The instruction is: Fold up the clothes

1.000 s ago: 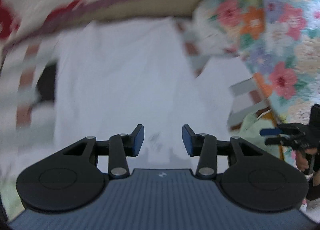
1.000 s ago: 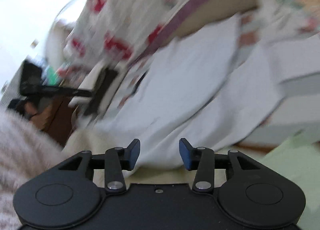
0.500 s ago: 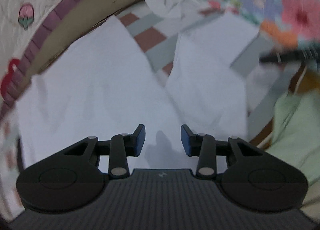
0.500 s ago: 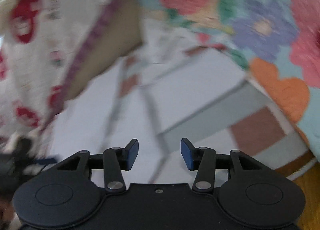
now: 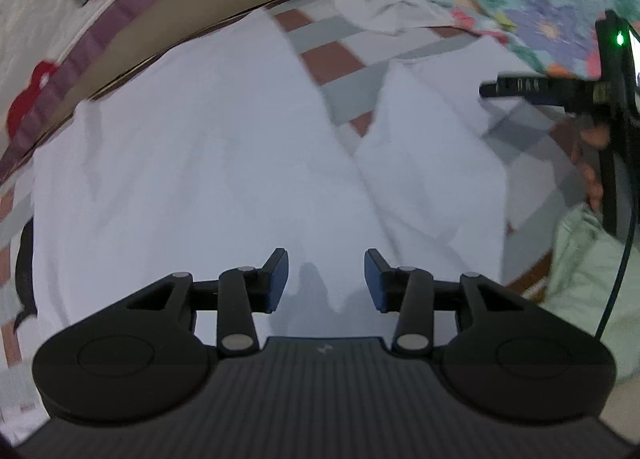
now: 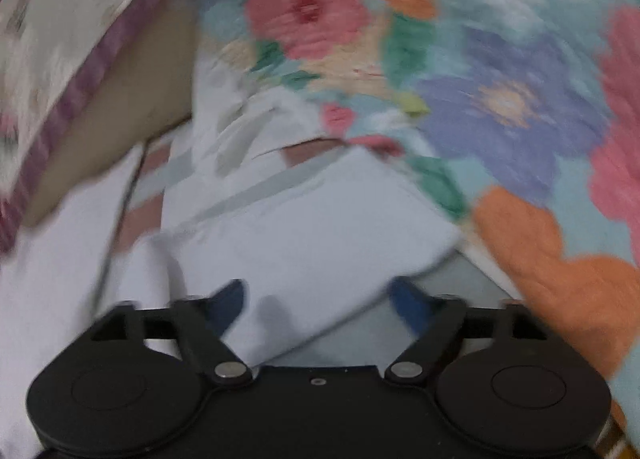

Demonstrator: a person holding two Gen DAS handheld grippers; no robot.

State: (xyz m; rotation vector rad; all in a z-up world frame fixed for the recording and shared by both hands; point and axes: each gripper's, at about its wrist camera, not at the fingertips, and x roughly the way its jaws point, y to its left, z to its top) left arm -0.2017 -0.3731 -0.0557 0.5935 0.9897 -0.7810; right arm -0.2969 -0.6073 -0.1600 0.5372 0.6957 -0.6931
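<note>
White garment (image 5: 208, 163) spread flat on a checked sheet (image 5: 340, 59), its two panels meeting in a V, beside a floral quilt (image 6: 500, 107). Left gripper (image 5: 325, 279) — jaws partly apart, nothing between them — hangs over the garment's near edge. Right gripper (image 6: 320, 299) — jaws opening wide — hangs above a corner of the garment, pads clear of the cloth. A pale green cloth (image 5: 584, 259) lies at right.

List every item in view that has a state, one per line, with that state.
White shirt: spread flat, not folded.
Sleeve: lying out to the side, flat.
Left gripper: jaws part open, nothing between them.
Right gripper: jaws opening over the sleeve, not gripping.
Floral quilt: bunched beside the shirt.
</note>
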